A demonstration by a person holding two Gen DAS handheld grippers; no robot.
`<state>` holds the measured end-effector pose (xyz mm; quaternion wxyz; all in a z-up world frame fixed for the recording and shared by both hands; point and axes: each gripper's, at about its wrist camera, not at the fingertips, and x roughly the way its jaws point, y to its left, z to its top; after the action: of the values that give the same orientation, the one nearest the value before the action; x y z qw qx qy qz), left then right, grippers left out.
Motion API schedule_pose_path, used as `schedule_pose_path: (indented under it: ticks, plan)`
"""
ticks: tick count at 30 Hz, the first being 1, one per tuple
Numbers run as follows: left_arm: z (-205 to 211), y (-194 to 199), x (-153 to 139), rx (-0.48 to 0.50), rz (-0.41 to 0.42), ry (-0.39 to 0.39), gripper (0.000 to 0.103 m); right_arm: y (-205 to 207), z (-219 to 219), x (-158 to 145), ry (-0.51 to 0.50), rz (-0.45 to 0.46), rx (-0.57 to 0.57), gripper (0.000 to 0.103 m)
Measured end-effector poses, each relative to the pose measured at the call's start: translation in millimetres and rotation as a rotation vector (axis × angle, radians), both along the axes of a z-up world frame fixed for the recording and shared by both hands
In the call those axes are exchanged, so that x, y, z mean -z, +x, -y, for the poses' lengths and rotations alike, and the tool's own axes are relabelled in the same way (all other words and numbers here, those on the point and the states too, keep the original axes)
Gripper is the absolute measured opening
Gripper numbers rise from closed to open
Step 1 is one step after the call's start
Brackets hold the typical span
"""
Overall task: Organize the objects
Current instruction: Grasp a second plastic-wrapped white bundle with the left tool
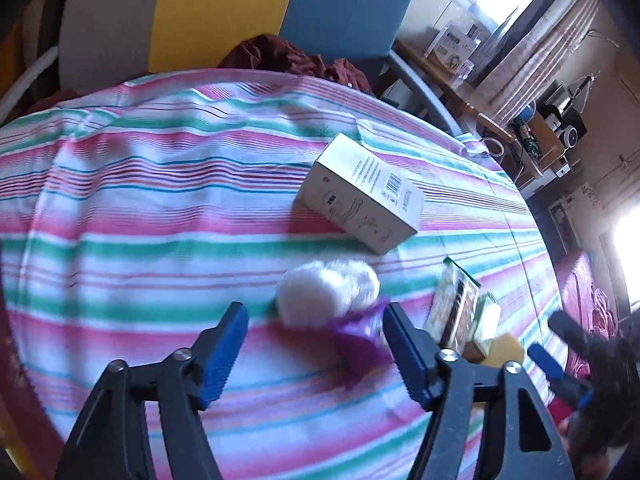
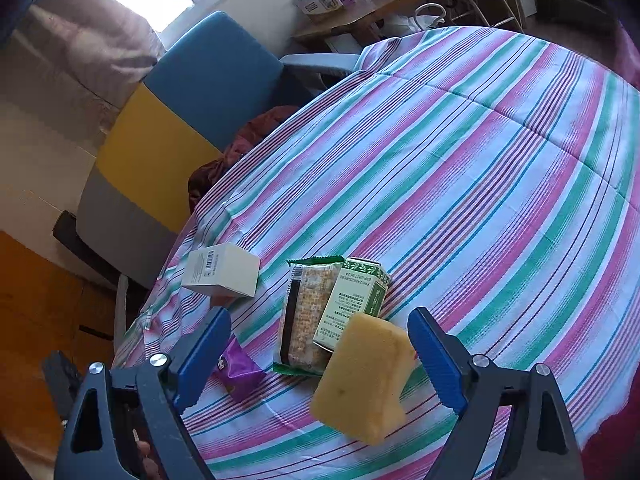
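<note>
My left gripper [image 1: 314, 330] is open above the striped cloth. Just beyond its fingertips lie a white fluffy ball [image 1: 326, 292] and a purple wrapper [image 1: 362, 336]. A white carton [image 1: 360, 194] lies farther on. My right gripper [image 2: 320, 340] is open; a yellow sponge [image 2: 366, 376] lies between its fingers on the cloth. Beyond the sponge lie a cracker packet [image 2: 306, 316] and a green tea box [image 2: 352, 300] side by side. The purple wrapper [image 2: 240, 368] lies by the left finger. The white carton [image 2: 222, 270] sits at the cloth's left edge.
The table is covered by a pink, green and white striped cloth [image 2: 480, 184]. A blue, yellow and grey chair [image 2: 180, 112] with a dark red garment [image 1: 288, 58] stands behind it. A cluttered wooden desk [image 2: 360, 4] stands farther back. My right gripper shows at the left wrist view's right edge [image 1: 568, 364].
</note>
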<state>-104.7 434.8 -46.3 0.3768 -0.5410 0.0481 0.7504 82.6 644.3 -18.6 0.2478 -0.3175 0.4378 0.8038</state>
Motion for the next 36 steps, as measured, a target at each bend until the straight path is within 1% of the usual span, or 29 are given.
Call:
schedule_pose_path:
  ticks: [2, 4, 6, 7, 8, 9, 11, 13, 16, 18, 21, 24, 26, 28, 30, 32, 34, 36]
  plan:
    - [-14, -6, 7, -0.002, 0.012, -0.005, 0.075, -2, 1, 1, -0.002, 0.002, -0.01, 0.091]
    - [-26, -10, 15, 0.008, 0.013, -0.03, 0.078, -5, 1, 1, -0.004, 0.002, -0.019, 0.091]
    - [-36, -15, 32, 0.005, 0.04, -0.065, 0.077, -6, 2, 2, -0.004, 0.001, -0.024, 0.091]
    - [-37, -16, 38, 0.002, 0.049, -0.075, 0.072, -6, 2, 2, -0.004, 0.0, -0.027, 0.091]
    - [-35, -14, 35, -0.001, 0.004, -0.075, 0.066, -6, 2, 1, -0.003, 0.0, -0.027, 0.091]
    - [-33, -12, 34, 0.01, -0.007, -0.077, 0.066, -6, 2, 1, 0.0, 0.002, -0.026, 0.091]
    - [-22, -11, 33, 0.013, 0.008, -0.045, 0.062, -6, 1, 2, 0.0, 0.001, -0.026, 0.091]
    - [-6, -8, 32, -0.002, -0.031, -0.06, 0.062, -7, 2, 1, 0.005, 0.0, -0.032, 0.091]
    - [17, -3, 32, -0.029, -0.055, -0.057, 0.062, -7, 4, -1, 0.02, -0.001, -0.037, 0.091]
    - [32, 5, 32, -0.024, -0.082, -0.056, 0.062, -7, 4, -2, 0.025, 0.001, -0.034, 0.091]
    - [56, 26, 33, -0.008, -0.123, -0.042, 0.062, -6, 2, 0, 0.02, 0.009, -0.032, 0.091]
    - [70, 56, 35, 0.03, -0.182, -0.059, 0.061, -8, 4, 1, 0.027, 0.018, -0.039, 0.091]
    - [78, 75, 36, 0.056, -0.223, -0.079, 0.054, -12, 6, 2, 0.035, 0.03, -0.053, 0.091]
    - [87, 94, 37, 0.079, -0.296, -0.105, 0.042, -14, 10, 1, 0.049, 0.042, -0.071, 0.091]
    - [93, 101, 39, 0.095, -0.339, -0.098, 0.042, -18, 14, 1, 0.069, 0.055, -0.091, 0.091]
    - [97, 102, 39, 0.092, -0.343, -0.08, 0.042, -23, 20, 1, 0.084, 0.065, -0.124, 0.091]
    - [97, 100, 39, 0.093, -0.345, -0.07, 0.042, -31, 29, 0, 0.127, 0.094, -0.165, 0.091]
    - [97, 100, 39, 0.1, -0.35, -0.064, 0.042, -38, 37, -4, 0.158, 0.103, -0.206, 0.092]
